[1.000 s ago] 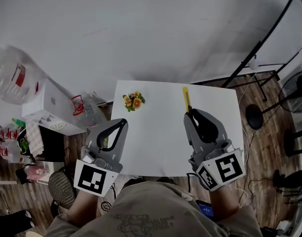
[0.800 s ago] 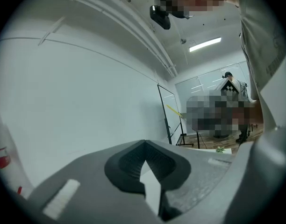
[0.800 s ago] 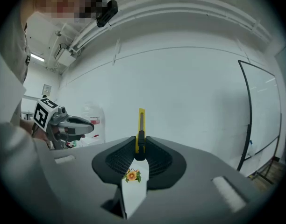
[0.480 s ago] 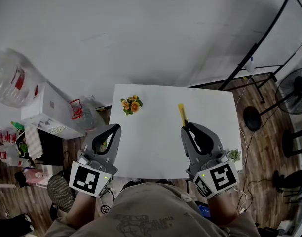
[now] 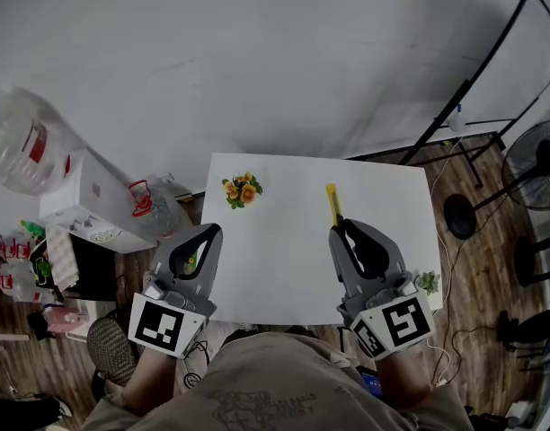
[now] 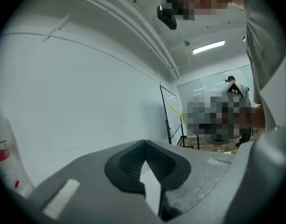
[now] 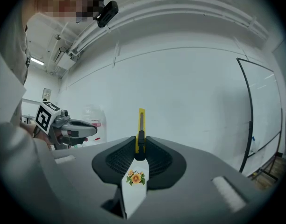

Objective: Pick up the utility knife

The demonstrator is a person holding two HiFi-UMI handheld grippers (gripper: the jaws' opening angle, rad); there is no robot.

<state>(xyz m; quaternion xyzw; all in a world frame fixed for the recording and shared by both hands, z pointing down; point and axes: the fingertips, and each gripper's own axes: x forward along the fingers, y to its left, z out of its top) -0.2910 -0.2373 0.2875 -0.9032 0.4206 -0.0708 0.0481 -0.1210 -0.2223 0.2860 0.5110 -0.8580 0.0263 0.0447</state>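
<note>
The yellow utility knife (image 5: 332, 203) sticks out past the tips of my right gripper (image 5: 340, 227), above the white table (image 5: 284, 259). In the right gripper view the knife (image 7: 141, 121) stands between the jaws of the right gripper (image 7: 140, 143), which is shut on its black slider end, with the yellow body pointing away towards the wall. My left gripper (image 5: 208, 233) hovers at the table's left edge, shut with nothing in it; its jaws meet in the left gripper view (image 6: 144, 144).
A small bunch of orange flowers (image 5: 243, 189) lies at the table's far left. A little green plant (image 5: 426, 282) sits off the near right corner. A black stand (image 5: 473, 83) and a fan (image 5: 537, 164) are on the right, a water bottle (image 5: 23, 146) and a white box (image 5: 91, 196) on the left.
The right gripper has drawn back towards me with the knife in it, and the left gripper has drifted slightly left. Little differs over the last half second.
</note>
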